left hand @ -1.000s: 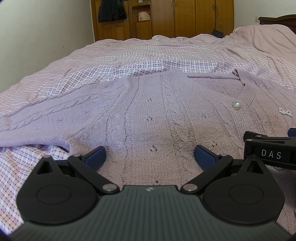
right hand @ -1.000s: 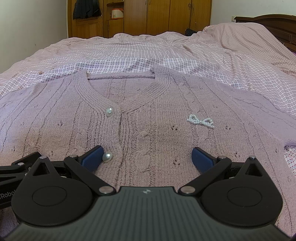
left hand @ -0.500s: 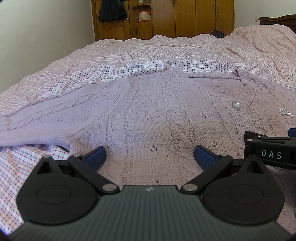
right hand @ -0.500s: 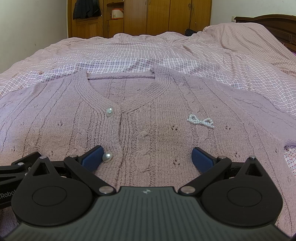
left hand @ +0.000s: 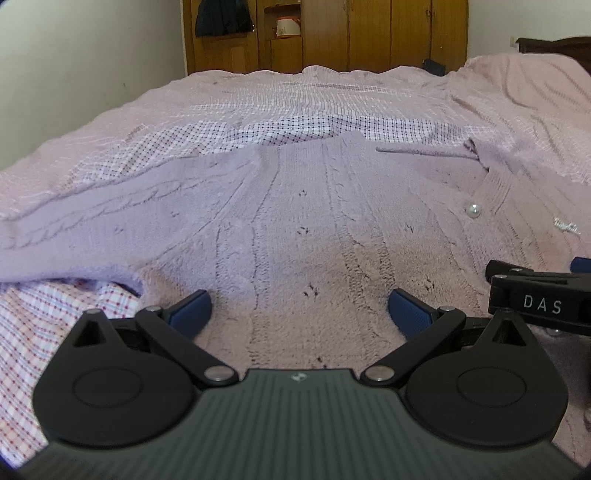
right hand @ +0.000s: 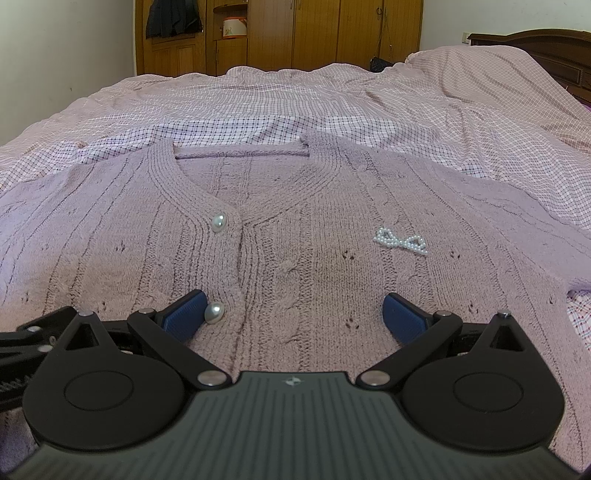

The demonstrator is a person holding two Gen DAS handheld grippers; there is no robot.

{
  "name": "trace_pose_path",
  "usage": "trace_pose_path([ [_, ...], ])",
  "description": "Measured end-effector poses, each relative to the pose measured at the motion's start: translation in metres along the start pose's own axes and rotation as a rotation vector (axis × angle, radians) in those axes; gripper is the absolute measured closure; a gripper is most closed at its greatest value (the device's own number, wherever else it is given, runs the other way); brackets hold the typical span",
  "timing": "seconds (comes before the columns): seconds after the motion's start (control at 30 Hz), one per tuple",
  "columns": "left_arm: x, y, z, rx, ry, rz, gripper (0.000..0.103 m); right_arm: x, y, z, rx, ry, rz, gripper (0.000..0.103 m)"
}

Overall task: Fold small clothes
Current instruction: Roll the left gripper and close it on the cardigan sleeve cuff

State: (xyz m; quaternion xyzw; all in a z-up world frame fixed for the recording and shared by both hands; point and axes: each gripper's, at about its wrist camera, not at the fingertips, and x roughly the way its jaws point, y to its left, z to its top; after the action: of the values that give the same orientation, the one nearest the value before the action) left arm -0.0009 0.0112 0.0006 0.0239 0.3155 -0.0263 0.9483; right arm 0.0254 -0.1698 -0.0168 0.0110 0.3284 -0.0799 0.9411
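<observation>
A lilac cable-knit cardigan lies flat, front up, on the bed, with pearl buttons and a pearl bow. It also shows in the right wrist view. My left gripper is open and empty, low over the cardigan's left half near the hem. My right gripper is open and empty, low over the button band, its left fingertip beside the lower pearl button. The right gripper's body shows at the right edge of the left wrist view.
A pink checked bedspread covers the whole bed. A white wall runs along the left. Wooden wardrobes stand behind the bed, and a dark headboard is at the far right.
The left wrist view has shifted slightly and is a little blurred. The right gripper and cardigan have not visibly moved.
</observation>
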Motion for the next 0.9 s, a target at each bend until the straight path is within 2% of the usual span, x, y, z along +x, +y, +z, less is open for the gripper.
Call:
trace_pose_path([
  [0.1,-0.003,0.003,0.0,0.02,-0.005,-0.011,0.0,-0.002,0.001,0.0,0.002,0.0,0.003,0.0],
  [0.2,-0.006,0.018,0.002,-0.018,-0.015,-0.065,0.0,-0.004,-0.002,-0.001,0.007,0.001,0.009,0.0],
  [0.3,-0.017,0.054,0.0,-0.176,-0.081,-0.123,0.0,-0.001,-0.003,-0.001,0.011,0.002,0.013,0.0],
  [0.37,-0.022,0.086,-0.003,-0.316,-0.117,-0.239,0.0,0.0,-0.001,-0.001,0.007,0.001,0.01,0.0],
  [0.4,-0.024,0.096,-0.003,-0.361,-0.128,-0.261,0.0,0.0,-0.001,-0.001,0.006,0.001,0.009,0.0],
  [0.43,-0.028,0.105,-0.004,-0.392,-0.147,-0.255,0.0,0.0,-0.001,-0.001,0.006,0.001,0.009,0.0],
  [0.5,-0.037,0.118,-0.005,-0.415,-0.188,-0.11,0.0,0.0,0.0,-0.001,0.006,0.002,0.009,0.0],
  [0.53,-0.038,0.125,-0.005,-0.428,-0.198,-0.064,0.0,0.0,0.0,-0.001,0.006,0.002,0.009,0.0],
  [0.7,-0.031,0.181,-0.008,-0.597,-0.166,-0.021,0.0,0.0,-0.001,0.0,0.005,0.002,0.008,0.0],
  [0.77,-0.032,0.197,-0.011,-0.611,-0.199,0.003,0.0,0.0,-0.001,0.0,0.005,0.002,0.009,0.0],
  [0.83,-0.029,0.21,-0.01,-0.636,-0.189,0.041,0.0,0.0,0.0,0.0,0.004,0.002,0.008,0.0],
  [0.9,-0.026,0.217,-0.009,-0.653,-0.198,0.028,0.0,0.0,0.0,0.0,0.005,0.002,0.009,0.0],
])
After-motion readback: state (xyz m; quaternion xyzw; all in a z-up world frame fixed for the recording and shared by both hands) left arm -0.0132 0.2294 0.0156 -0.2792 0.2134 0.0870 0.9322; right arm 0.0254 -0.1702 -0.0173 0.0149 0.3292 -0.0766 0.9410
